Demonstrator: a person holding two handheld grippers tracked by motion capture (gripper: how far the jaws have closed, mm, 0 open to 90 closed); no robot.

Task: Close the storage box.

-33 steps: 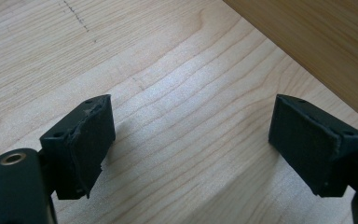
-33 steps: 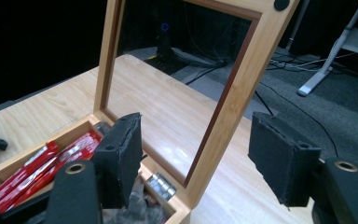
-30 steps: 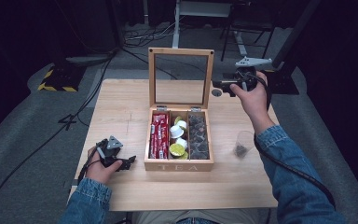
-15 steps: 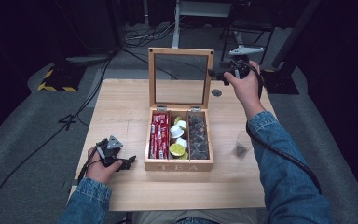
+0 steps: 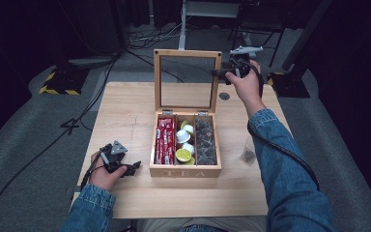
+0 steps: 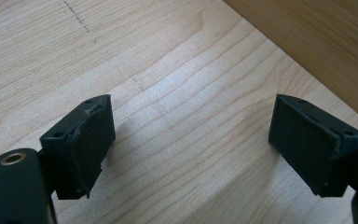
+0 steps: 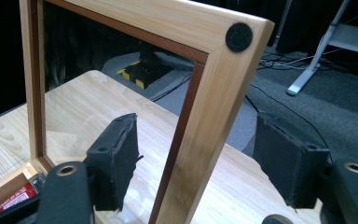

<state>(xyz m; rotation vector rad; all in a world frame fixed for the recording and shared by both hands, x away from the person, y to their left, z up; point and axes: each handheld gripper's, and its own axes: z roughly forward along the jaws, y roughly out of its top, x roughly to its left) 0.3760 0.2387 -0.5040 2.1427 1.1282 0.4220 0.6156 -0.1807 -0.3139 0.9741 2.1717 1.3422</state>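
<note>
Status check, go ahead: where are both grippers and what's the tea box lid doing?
Right gripper open, jaws straddling upright glass-paned wooden lid frame. Left gripper open, low over light wooden table beside wooden tea box. Nothing in the way.

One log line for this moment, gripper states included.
right gripper: open, straddling lid frame | left gripper: open, over table | tea box: open

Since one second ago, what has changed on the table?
The right gripper moved left to the open lid of the tea box; its open jaws now straddle the lid's side rail. The left gripper, the box and the small bag stayed put.
</note>
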